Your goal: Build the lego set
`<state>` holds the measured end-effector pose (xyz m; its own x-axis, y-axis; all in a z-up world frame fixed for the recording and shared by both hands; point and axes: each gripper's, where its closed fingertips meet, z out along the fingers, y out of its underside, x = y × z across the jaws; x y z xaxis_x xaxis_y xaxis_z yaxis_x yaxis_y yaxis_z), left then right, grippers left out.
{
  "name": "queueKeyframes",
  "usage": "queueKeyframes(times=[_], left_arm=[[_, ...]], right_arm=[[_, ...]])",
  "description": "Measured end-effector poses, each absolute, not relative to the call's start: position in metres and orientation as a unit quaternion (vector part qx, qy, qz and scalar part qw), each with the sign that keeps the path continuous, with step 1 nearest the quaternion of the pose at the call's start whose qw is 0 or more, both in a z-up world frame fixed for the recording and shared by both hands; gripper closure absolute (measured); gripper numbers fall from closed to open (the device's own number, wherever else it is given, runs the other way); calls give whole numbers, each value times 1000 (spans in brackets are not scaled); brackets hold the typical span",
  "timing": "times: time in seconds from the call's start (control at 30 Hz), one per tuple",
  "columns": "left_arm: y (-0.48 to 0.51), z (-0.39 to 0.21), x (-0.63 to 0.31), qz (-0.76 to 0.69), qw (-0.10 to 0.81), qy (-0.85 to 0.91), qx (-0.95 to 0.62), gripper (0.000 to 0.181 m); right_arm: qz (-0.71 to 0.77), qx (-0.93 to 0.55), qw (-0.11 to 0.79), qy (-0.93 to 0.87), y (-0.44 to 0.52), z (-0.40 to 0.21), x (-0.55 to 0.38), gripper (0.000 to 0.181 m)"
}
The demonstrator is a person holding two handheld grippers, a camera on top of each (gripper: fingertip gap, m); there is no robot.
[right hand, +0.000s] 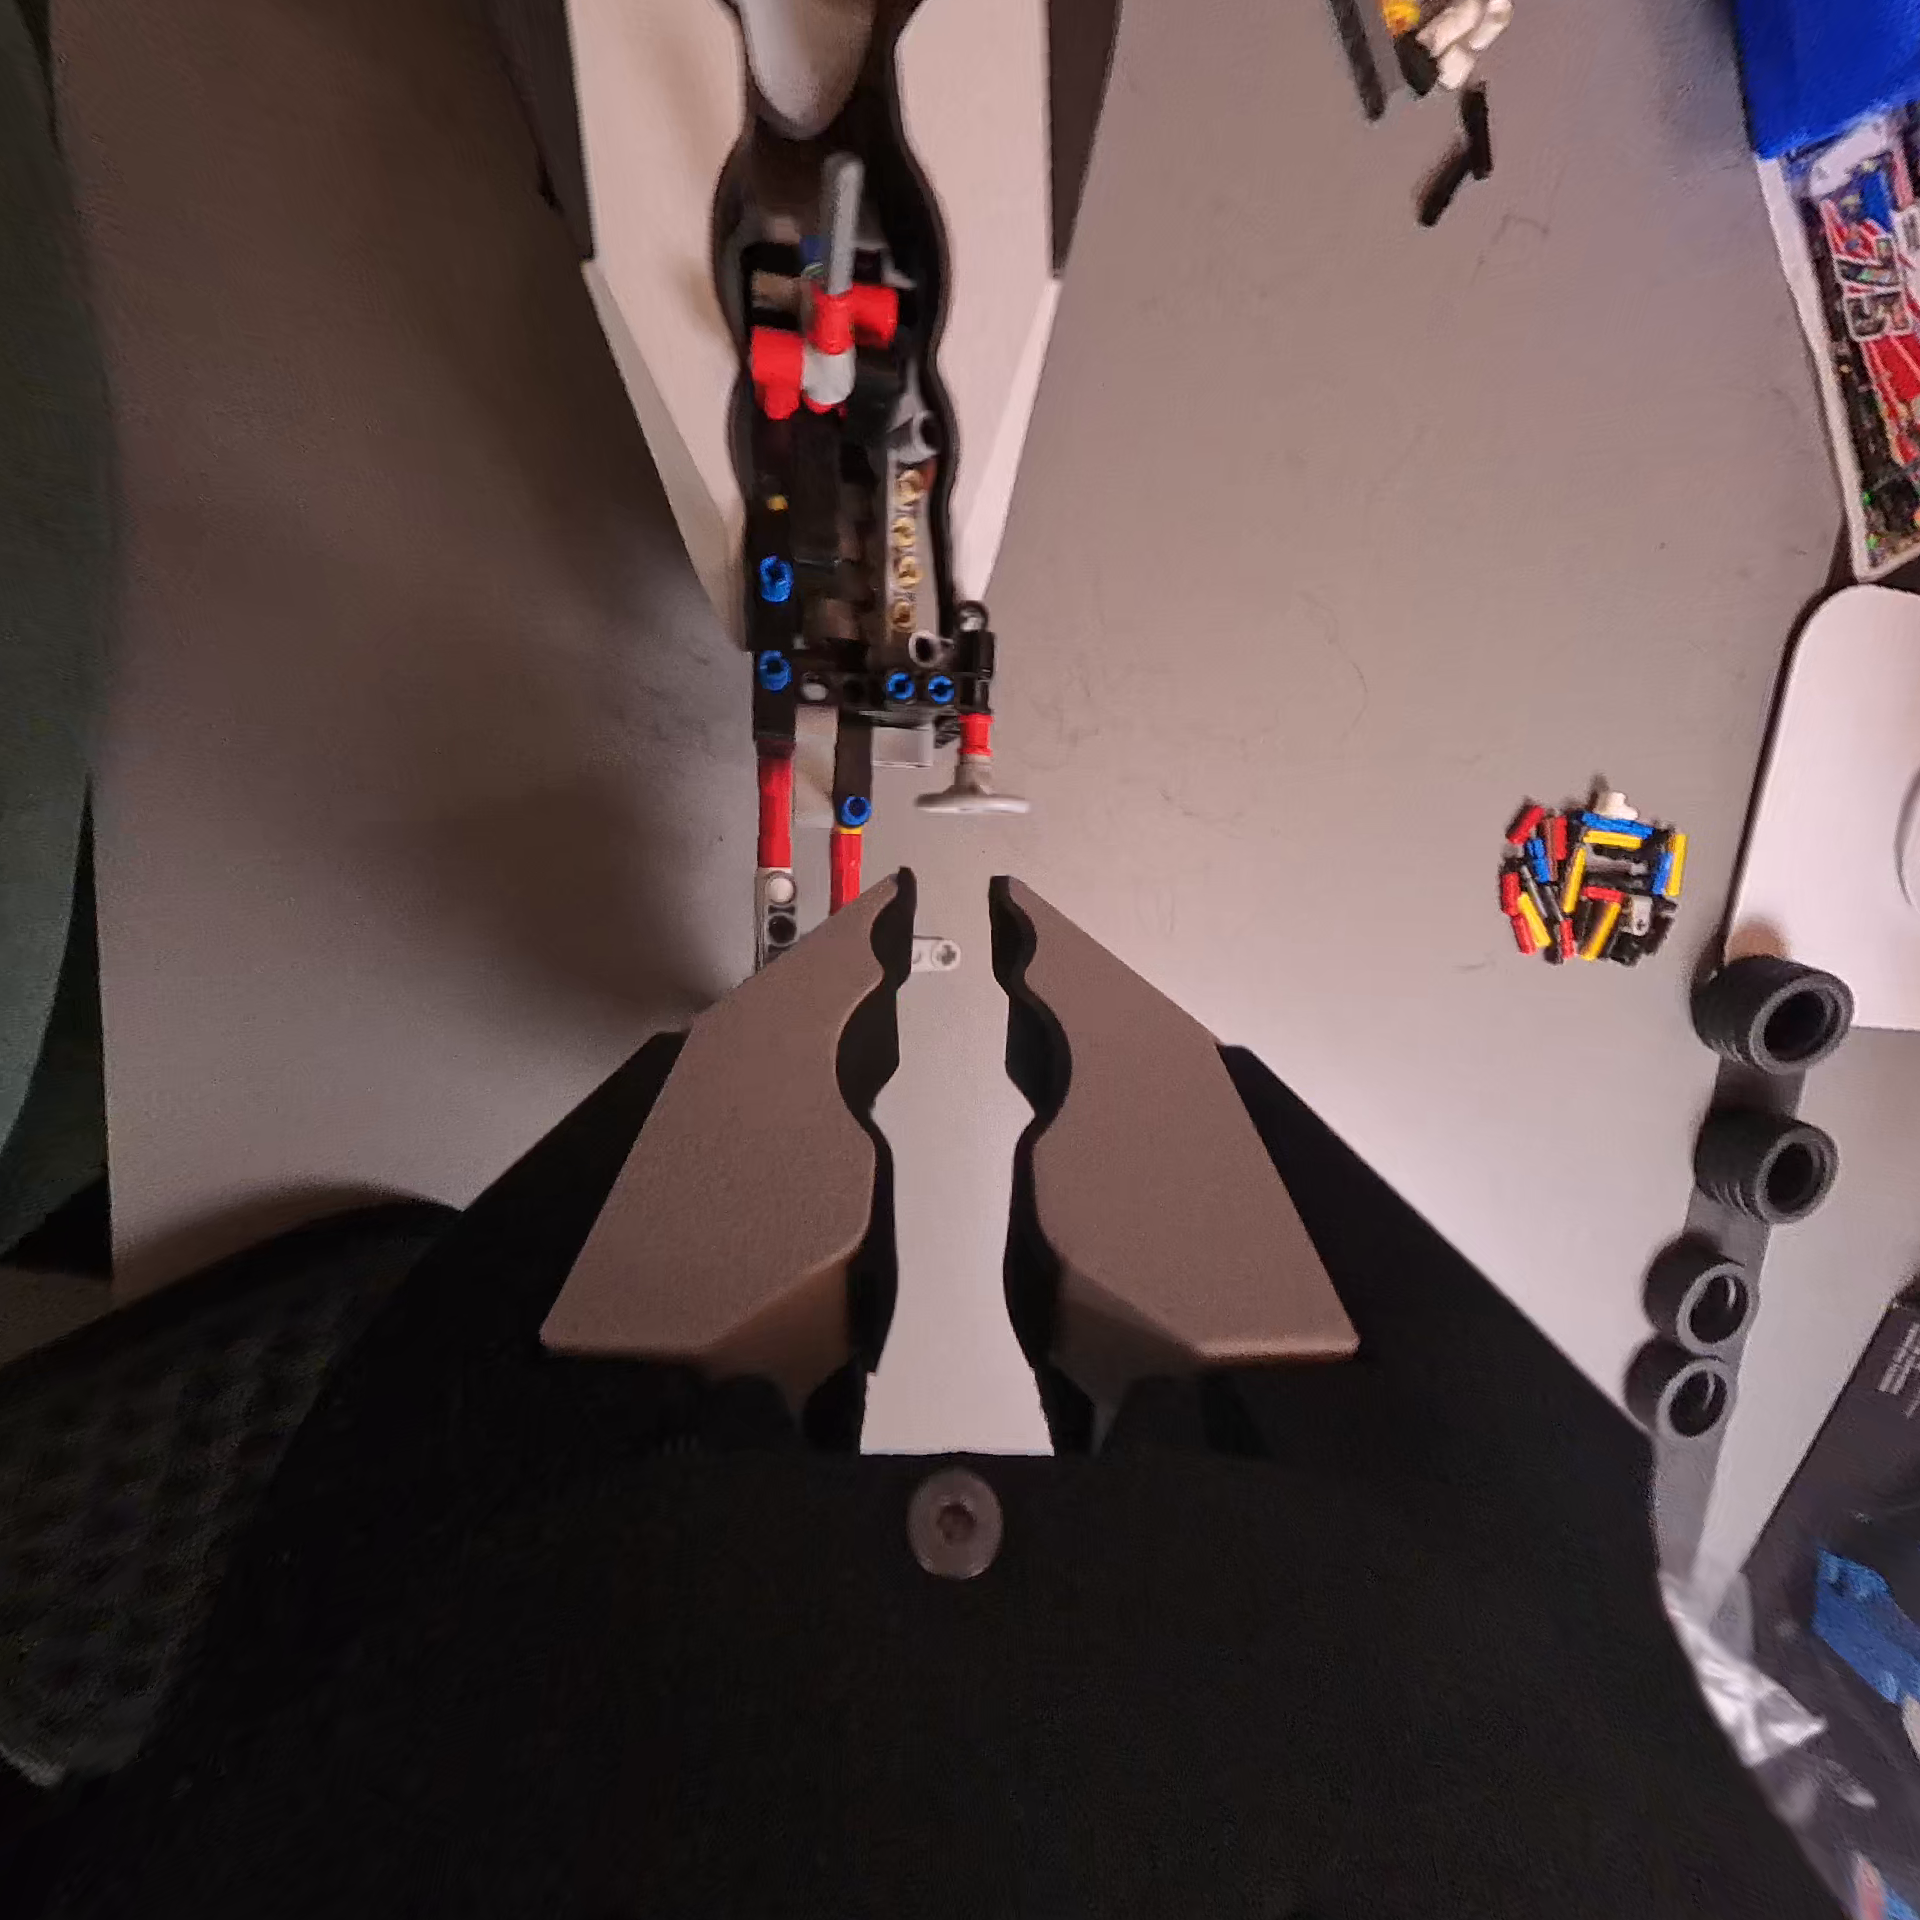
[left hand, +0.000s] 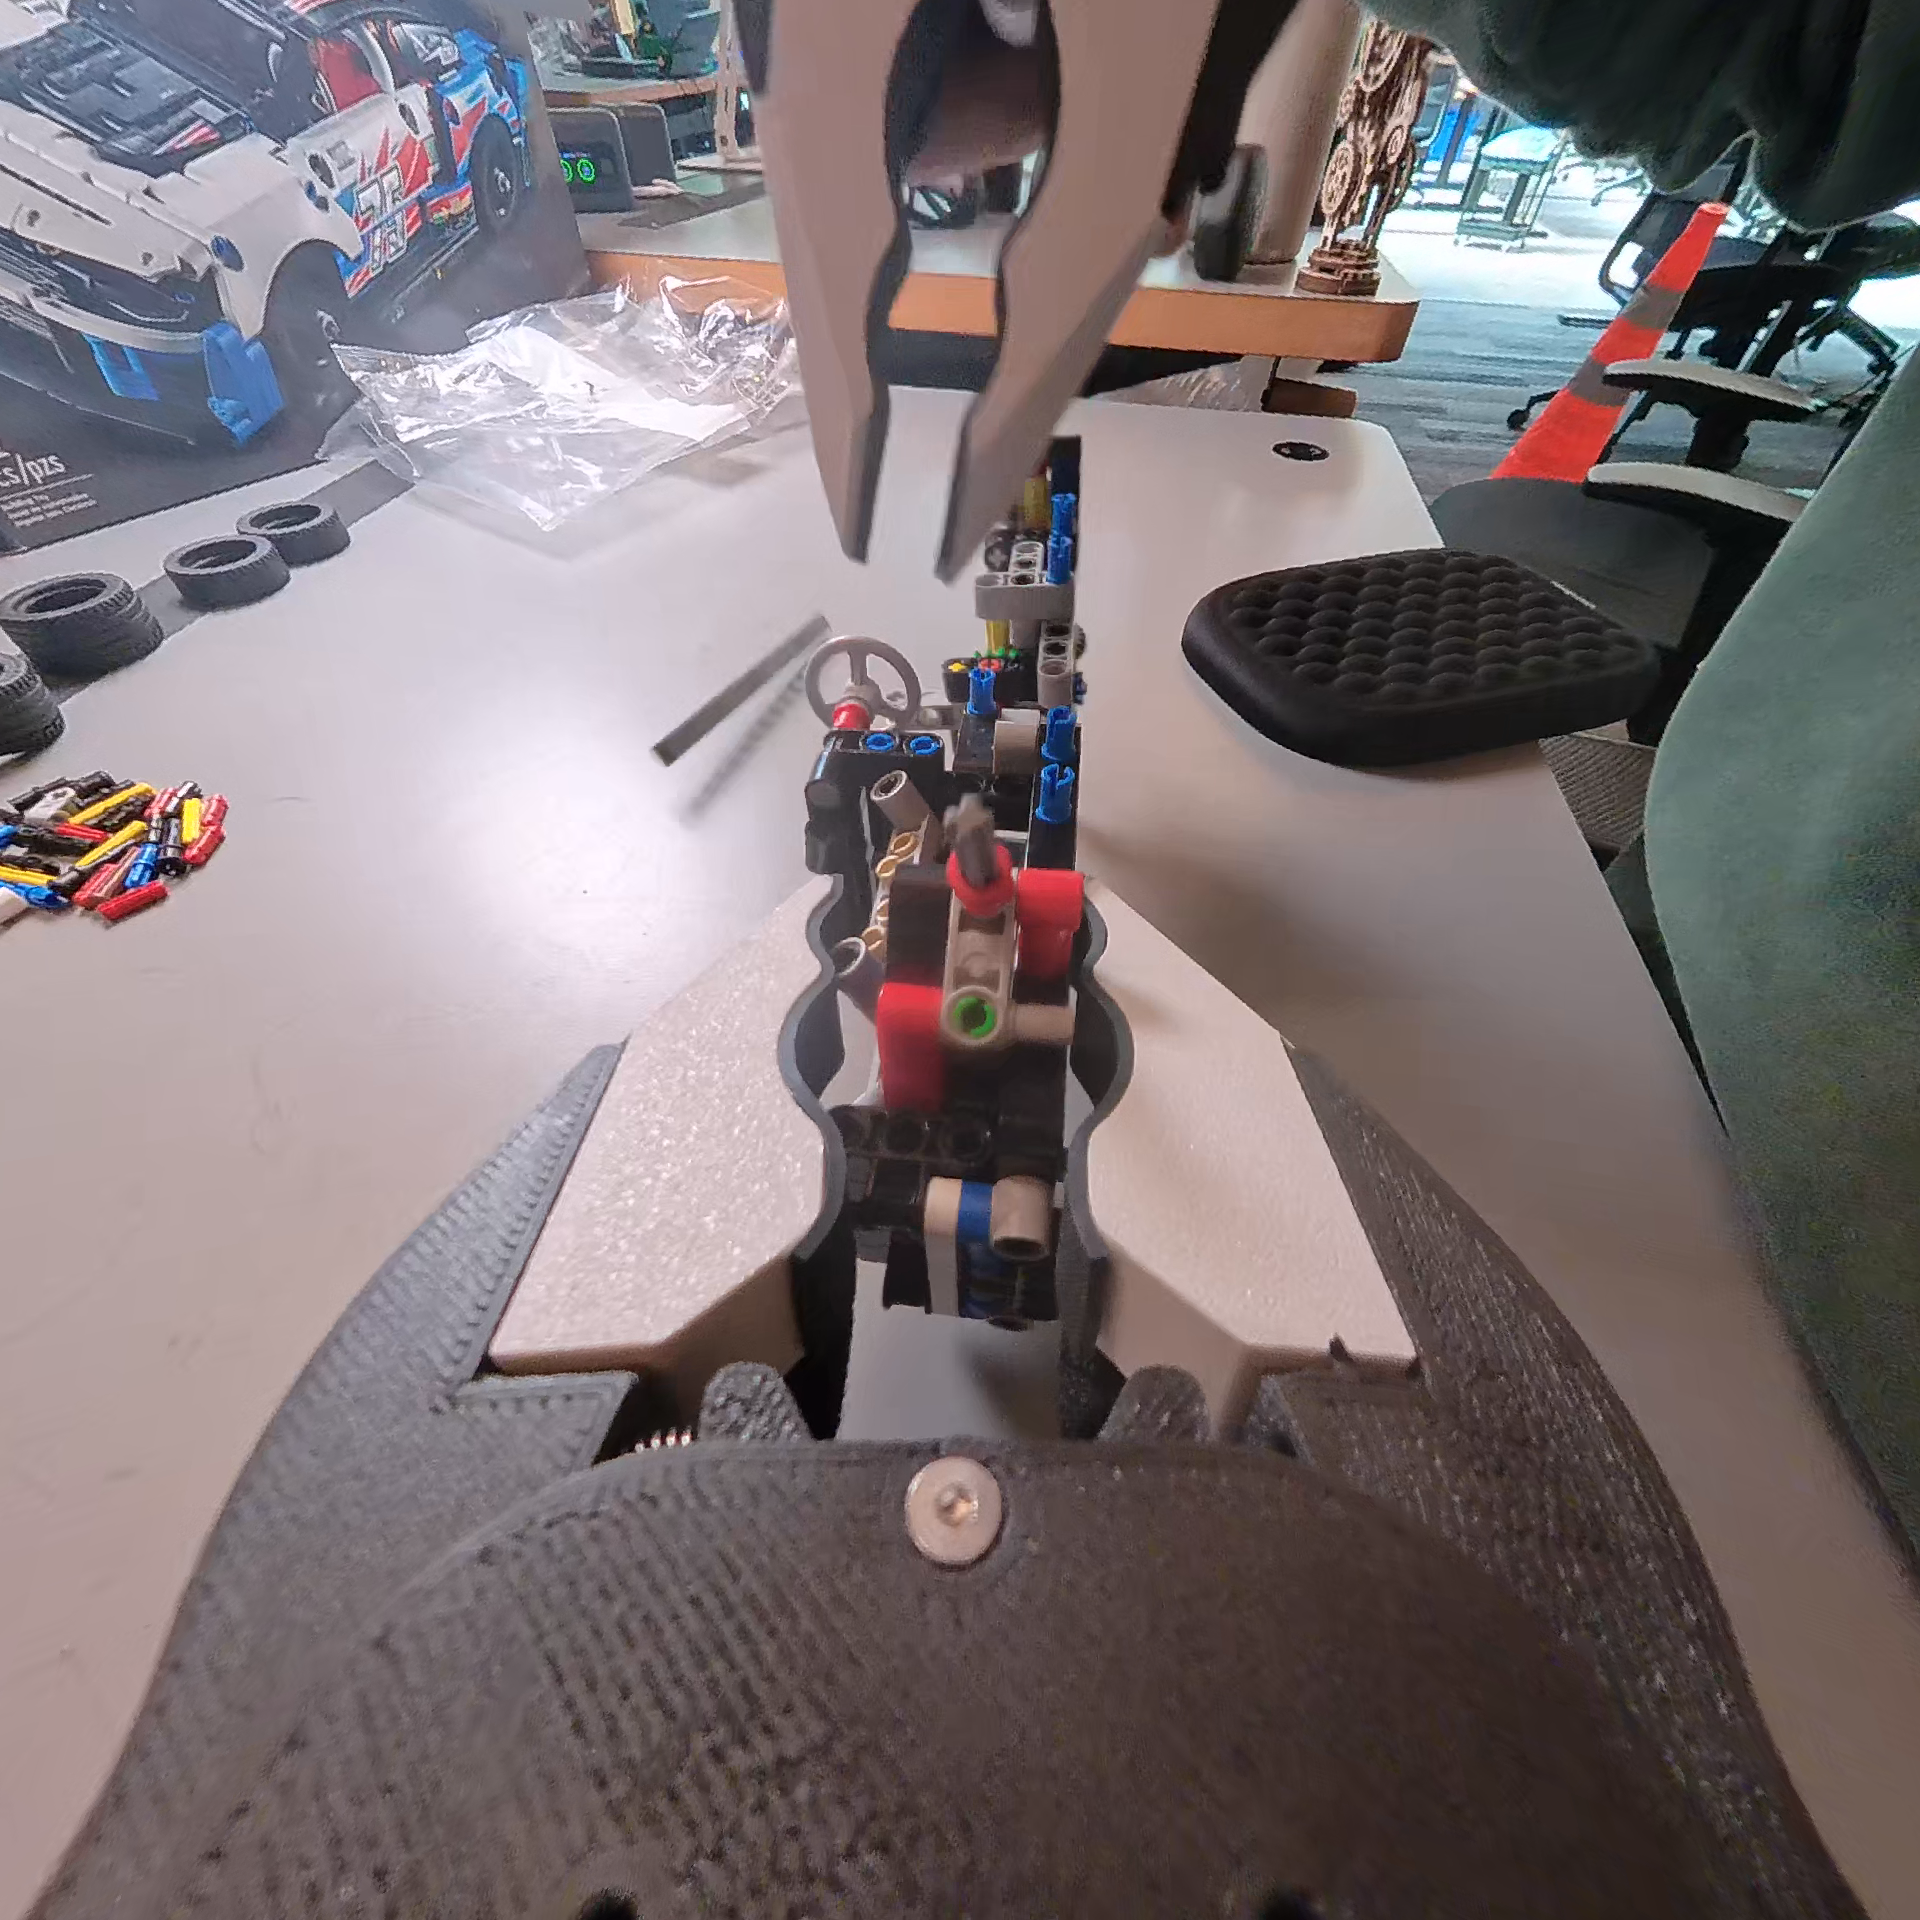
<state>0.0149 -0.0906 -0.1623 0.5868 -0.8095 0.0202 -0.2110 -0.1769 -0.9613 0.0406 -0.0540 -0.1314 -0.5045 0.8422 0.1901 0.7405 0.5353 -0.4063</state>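
The left gripper (left hand: 951,935) clamps the chassis (left hand: 966,997) at frame centre over the surface (left hand: 416,1039), while the right gripper (right hand: 948,883), jaws apart and empty, hovers above its far end, likely mid-assembly, needing a piece (right hand: 1590,883) fetched next.

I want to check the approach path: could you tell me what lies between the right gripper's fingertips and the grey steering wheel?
In the right wrist view, only bare table separates the right gripper from the steering wheel.
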Motion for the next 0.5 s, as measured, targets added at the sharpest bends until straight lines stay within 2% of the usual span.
queueKeyframes(times=[0.3, 0.4, 0.5], left_arm=[[-90, -163, 14, -276, 535, 361, -713, 143], [-90, -163, 13, -277, 535, 361, -712, 143], [-90, -163, 13, -278, 536, 362, -710, 143]], right_arm=[[177, -563, 252, -767, 37, -115, 45, 169], [124, -610, 252, -741, 95, -142, 65, 168], [99, -657, 213, -717, 136, -193, 90, 165]])
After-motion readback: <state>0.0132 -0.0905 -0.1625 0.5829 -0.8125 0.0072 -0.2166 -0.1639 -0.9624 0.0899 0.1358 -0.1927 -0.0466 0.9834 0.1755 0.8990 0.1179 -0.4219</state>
